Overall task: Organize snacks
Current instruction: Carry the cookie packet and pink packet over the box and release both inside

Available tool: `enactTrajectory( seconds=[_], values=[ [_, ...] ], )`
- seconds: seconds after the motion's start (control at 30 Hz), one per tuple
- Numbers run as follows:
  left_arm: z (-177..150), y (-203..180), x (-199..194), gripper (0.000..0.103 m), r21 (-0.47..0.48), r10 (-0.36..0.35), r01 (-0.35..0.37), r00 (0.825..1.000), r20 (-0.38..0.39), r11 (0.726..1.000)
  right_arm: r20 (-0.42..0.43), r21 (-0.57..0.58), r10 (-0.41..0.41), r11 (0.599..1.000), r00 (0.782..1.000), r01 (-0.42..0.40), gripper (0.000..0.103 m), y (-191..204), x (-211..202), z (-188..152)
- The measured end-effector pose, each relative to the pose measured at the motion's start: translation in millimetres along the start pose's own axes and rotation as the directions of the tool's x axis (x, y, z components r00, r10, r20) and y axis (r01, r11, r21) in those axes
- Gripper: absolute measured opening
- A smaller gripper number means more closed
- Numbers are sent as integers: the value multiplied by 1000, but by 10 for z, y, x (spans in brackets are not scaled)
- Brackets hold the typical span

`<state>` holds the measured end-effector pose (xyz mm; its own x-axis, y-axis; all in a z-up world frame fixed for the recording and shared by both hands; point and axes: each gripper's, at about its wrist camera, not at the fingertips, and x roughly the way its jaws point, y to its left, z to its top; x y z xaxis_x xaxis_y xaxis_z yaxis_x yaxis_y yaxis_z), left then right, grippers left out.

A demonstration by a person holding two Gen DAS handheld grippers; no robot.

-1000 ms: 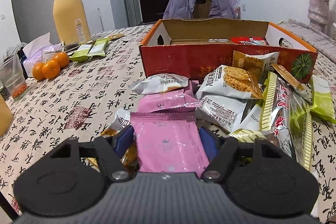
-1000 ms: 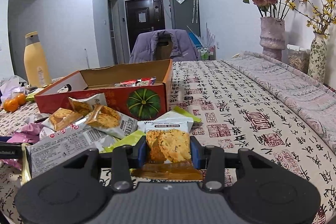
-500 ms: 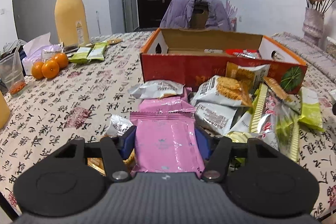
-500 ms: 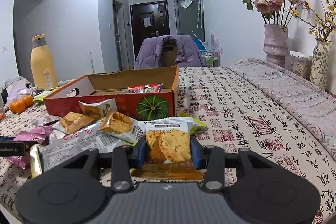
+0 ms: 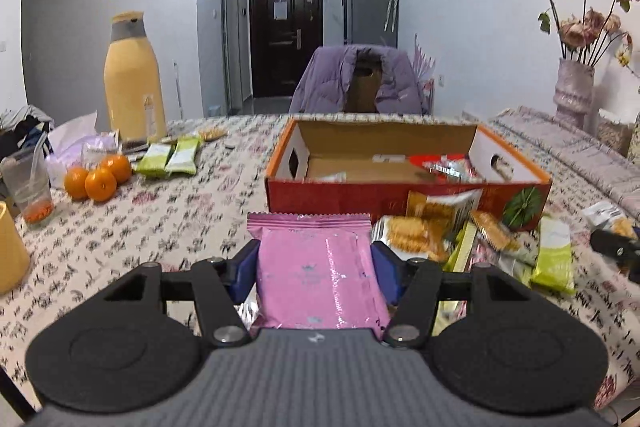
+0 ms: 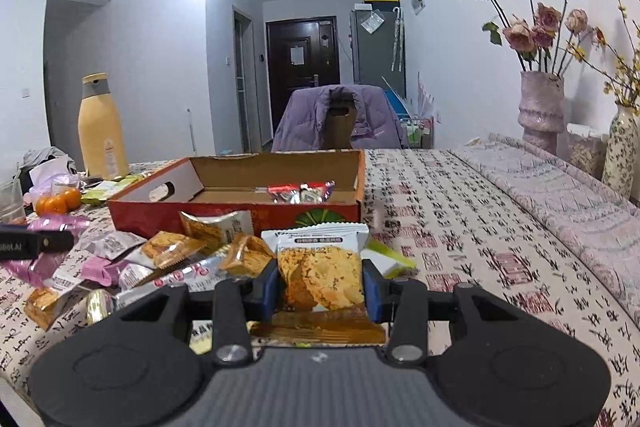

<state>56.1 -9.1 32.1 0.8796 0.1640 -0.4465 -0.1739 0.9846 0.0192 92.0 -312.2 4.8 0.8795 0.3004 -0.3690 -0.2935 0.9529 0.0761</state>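
Observation:
My left gripper [image 5: 314, 267] is shut on a pink snack packet [image 5: 316, 275], held lifted above the table in front of the red cardboard box [image 5: 400, 197]. In the right wrist view my right gripper [image 6: 320, 287] is shut on a biscuit packet [image 6: 320, 267] with a cookie picture, raised just off the pile. A heap of loose snack packets [image 6: 168, 259] lies in front of the box [image 6: 240, 211]. Inside the box lie a few red and silver wrapped snacks [image 6: 300, 191]. The right gripper's tip with its packet shows at the left view's right edge [image 5: 614, 247].
A tall yellow bottle [image 5: 134, 91], oranges [image 5: 98, 177], green packets [image 5: 168, 159] and a plastic cup [image 5: 26, 187] stand on the table's left. A chair with a purple jacket [image 5: 360, 83] is behind the box. Vases with flowers [image 6: 540, 111] stand at the right.
The left gripper closed on the pink packet and lifted it off the pile, toward the box. The right gripper rose slightly, still holding the biscuit packet.

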Motion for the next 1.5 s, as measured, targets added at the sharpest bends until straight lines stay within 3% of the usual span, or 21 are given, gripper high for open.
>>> enactTrajectory(
  seconds=[0.6,1.0,1.37,1.5],
  values=[
    [799,-219,358,60,-14,-53,56,989,137,998,90,-34,44,999,995,-41,41,182,619,710],
    [1167,-214,1046,60,-82,-31,41,992,121,996,79,-37,58,998,995,-56,41,271,1339,1161],
    [1225,-172,1652,60,-132,12,4,993,115,991,54,-34,46,998,997,-44,41,289,1875,1073],
    [1163,-169,1831,60,-126,-1,10,997,72,992,3,-25,63,998,998,-63,41,274,1990,996]
  ],
)
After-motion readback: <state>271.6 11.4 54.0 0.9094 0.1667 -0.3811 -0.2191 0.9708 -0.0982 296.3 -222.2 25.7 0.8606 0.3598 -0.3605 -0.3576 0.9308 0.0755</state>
